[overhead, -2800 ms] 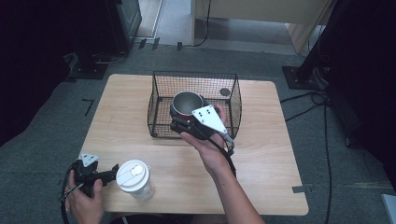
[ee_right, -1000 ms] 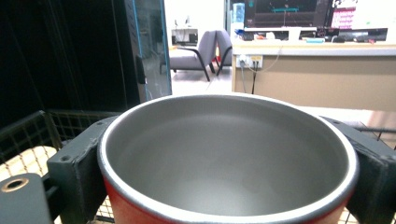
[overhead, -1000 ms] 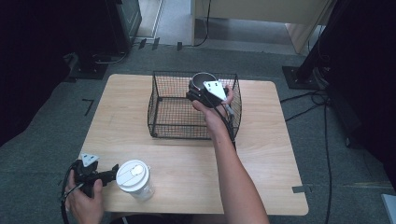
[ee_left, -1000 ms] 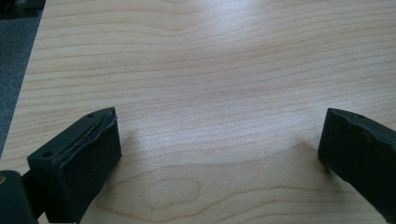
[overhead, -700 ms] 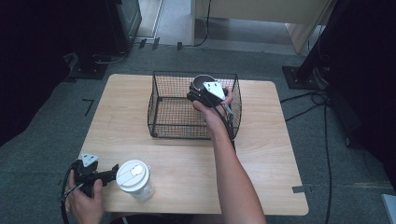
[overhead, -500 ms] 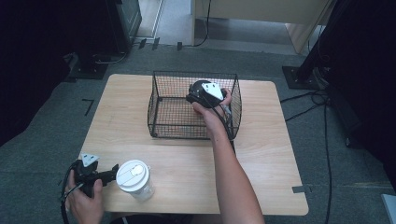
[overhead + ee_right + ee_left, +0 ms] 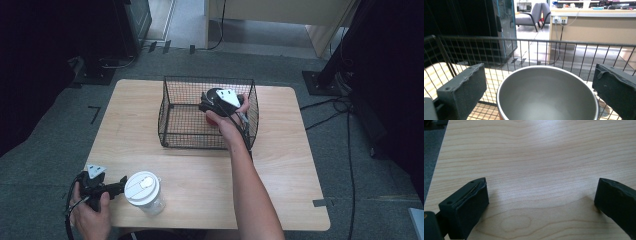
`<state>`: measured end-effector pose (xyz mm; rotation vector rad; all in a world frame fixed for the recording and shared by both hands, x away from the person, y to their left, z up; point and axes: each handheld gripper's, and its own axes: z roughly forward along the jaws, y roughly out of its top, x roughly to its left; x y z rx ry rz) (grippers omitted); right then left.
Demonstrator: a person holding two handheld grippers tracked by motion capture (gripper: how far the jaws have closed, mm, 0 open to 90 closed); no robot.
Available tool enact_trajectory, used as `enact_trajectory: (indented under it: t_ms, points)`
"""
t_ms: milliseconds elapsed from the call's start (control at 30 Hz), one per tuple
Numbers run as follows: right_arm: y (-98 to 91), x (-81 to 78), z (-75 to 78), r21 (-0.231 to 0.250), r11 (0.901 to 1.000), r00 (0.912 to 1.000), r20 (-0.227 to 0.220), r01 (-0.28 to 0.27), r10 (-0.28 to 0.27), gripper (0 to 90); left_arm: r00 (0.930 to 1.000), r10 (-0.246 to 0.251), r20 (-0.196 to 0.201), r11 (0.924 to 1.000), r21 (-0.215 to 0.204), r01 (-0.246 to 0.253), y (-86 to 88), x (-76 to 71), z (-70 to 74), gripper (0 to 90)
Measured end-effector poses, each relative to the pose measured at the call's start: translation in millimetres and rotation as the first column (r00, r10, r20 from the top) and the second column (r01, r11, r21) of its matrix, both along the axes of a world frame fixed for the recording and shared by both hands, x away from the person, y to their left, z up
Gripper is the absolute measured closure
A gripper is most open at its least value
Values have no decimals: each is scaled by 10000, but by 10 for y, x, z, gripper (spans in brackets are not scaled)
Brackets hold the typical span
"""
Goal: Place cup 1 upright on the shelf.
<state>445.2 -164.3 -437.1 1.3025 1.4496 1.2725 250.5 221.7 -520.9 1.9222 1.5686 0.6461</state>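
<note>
A black wire basket [image 7: 175,117] stands on the wooden table [image 7: 280,165]. Inside it, at the back right, sits a metal bowl [image 7: 546,97] with a grey inside and a red outside [image 7: 212,119]. My right gripper [image 7: 209,106] reaches into the basket over the bowl. Its jaws have just been opening and now stand wide, with the bowl between them and the pads [image 7: 464,87] off its rim. My left gripper [image 7: 116,188] rests at the table's front left corner, open over bare wood [image 7: 541,170], just left of a white lidded cup [image 7: 143,189].
The basket's far wall [image 7: 544,55] rises just behind the bowl. Dark furniture and cables stand on the grey carpet [image 7: 380,165] around the table. The table's front right part is bare wood.
The right gripper carried the bowl from the basket's front to its back right and set it lower there. The left hand and the cup kept still.
</note>
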Motion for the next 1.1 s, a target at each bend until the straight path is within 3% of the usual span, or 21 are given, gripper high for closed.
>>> enact_trajectory:
  t_ms: [367, 567, 833, 1100]
  points:
    - [-60, -188, 253, 527, 9986, 9989, 464, -61, 37, 0, 10000, 5, 2, 10000, -3, -5, 0, 0, 0, 0]
    - [-83, -385, 287, 229, 9988, 9987, 281, -429, 423, 0, 10000, 0, 0, 10000, -2, 0, 0, 0, 0, 0]
    - [-72, -665, 311, -7, 9963, 9956, 364, -858, 858, 0, 10000, 1, 0, 10000, -2, -1, 0, 0, 0, 0]
    - [39, -966, 251, -245, 9878, 9877, 248, -1541, 1547, 0, 10000, 7, 8, 10000, -1, -7, 0, 0, 0, 0]
